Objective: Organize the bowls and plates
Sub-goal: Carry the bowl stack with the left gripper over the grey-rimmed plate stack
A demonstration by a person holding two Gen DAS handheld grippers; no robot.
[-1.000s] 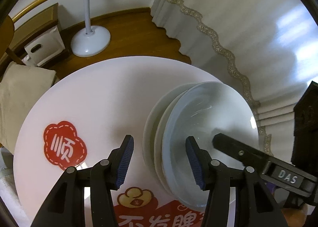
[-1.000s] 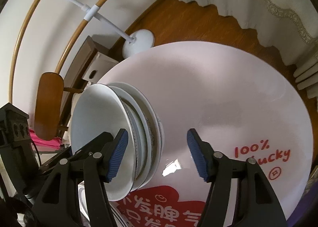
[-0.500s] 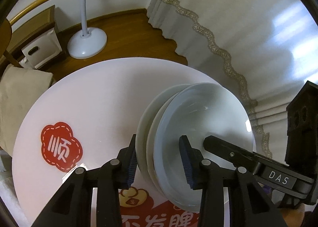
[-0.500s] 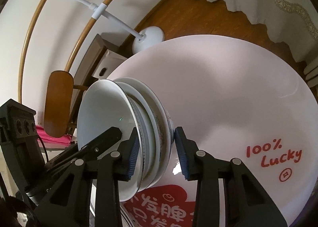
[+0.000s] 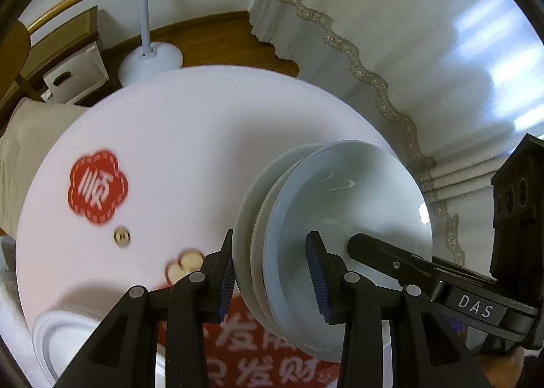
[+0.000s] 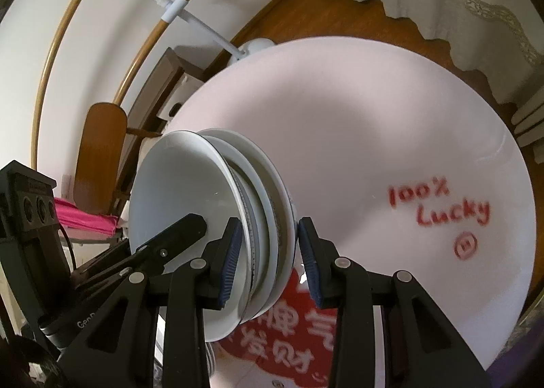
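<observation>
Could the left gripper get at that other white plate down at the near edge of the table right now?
Probably not as things stand: the left gripper is shut on the stack of dishes, with the right gripper clamping the far side. The white plate lies uncovered, but the stack must be set down first.

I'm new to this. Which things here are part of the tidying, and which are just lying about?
In the job:
- stack of dishes
- left gripper
- right gripper
- plate at the table's near edge

Lying about:
- round table
- white stand
- curtain
- wooden chair

White plates (image 6: pixel 190 190); pink table (image 6: pixel 357 122), red print; blue-padded black fingers (image 5: pixel 226 281)
</observation>
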